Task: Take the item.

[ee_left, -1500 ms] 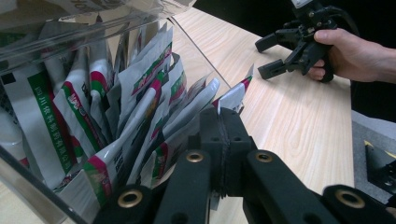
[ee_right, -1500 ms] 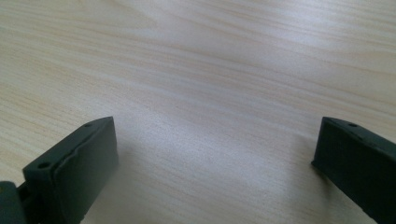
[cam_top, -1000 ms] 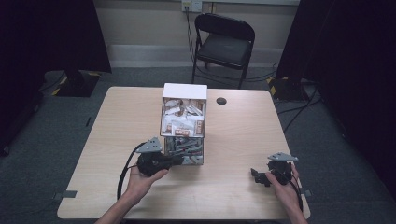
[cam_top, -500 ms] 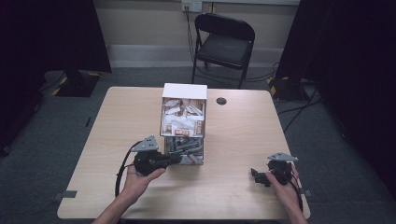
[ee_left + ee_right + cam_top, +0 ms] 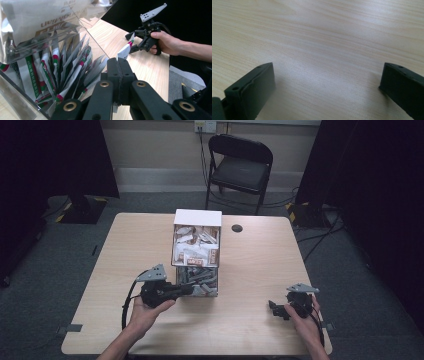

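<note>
A clear plastic organizer box (image 5: 196, 254) is standing near the middle of the wooden table (image 5: 260, 265), its upper tier holding white and brown packets and its lower front compartment packed with upright sachets (image 5: 62, 67) striped green and red. The left gripper (image 5: 189, 289) is lying low at the front of that lower compartment, held in the person's left hand (image 5: 145, 307), and in the left gripper view its two black jaws are pressing tight together on the edge of one sachet (image 5: 125, 51), whose white, red-tipped corner is sticking up above the jaw tips, just outside the bundle in the box. The right gripper (image 5: 274, 308) is sitting well apart from the box, near the table's front right corner, gripped by the right hand (image 5: 306, 320); in the right gripper view its jaws are standing wide apart over bare wood grain with nothing between them. A black folding chair (image 5: 240, 165) is standing behind the table, and a small dark round disc (image 5: 237, 228) is lying on the tabletop just right of the box's far end
</note>
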Tool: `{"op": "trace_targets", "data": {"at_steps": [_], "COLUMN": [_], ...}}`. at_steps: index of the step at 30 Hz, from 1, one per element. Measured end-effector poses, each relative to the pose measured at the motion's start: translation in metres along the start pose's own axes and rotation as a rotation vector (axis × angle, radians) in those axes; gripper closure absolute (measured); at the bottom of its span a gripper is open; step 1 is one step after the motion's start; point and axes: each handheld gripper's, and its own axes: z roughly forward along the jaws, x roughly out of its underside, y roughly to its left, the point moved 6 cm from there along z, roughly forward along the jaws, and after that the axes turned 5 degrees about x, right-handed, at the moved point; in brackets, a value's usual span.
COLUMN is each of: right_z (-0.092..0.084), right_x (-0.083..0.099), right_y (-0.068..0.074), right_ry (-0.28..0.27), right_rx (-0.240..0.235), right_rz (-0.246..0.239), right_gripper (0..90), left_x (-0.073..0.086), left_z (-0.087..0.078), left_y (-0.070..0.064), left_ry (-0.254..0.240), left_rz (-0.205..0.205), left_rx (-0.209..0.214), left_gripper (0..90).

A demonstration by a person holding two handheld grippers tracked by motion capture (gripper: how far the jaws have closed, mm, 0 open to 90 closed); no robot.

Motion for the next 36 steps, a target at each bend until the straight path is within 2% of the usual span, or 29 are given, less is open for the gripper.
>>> {"op": "trace_targets", "data": {"at_steps": [9,13,23,36], "right_z": [0.0,0.0,0.0,0.0], "right_x": [0.0,0.0,0.0,0.0], "right_y": [0.0,0.0,0.0,0.0], "right_ry": [-0.001,-0.001,-0.001,-0.001], "right_rx": [0.0,0.0,0.0,0.0], "right_rz": [-0.002,-0.002,-0.002,-0.002], "right_gripper": [0.0,0.0,0.0,0.0], "left_x": [-0.004,-0.004,-0.006,-0.011], "left_z": [-0.002,-0.003,-0.017,-0.039], "left_y": [-0.003,-0.007,-0.009,-0.008], "left_ry": [0.008,0.041,0.006,-0.033], "left_rz": [0.008,0.029,0.022,0.003], "left_rx": [0.01,0.01,0.014,-0.007], "left_gripper": [90.0,90.0,90.0,90.0]}}
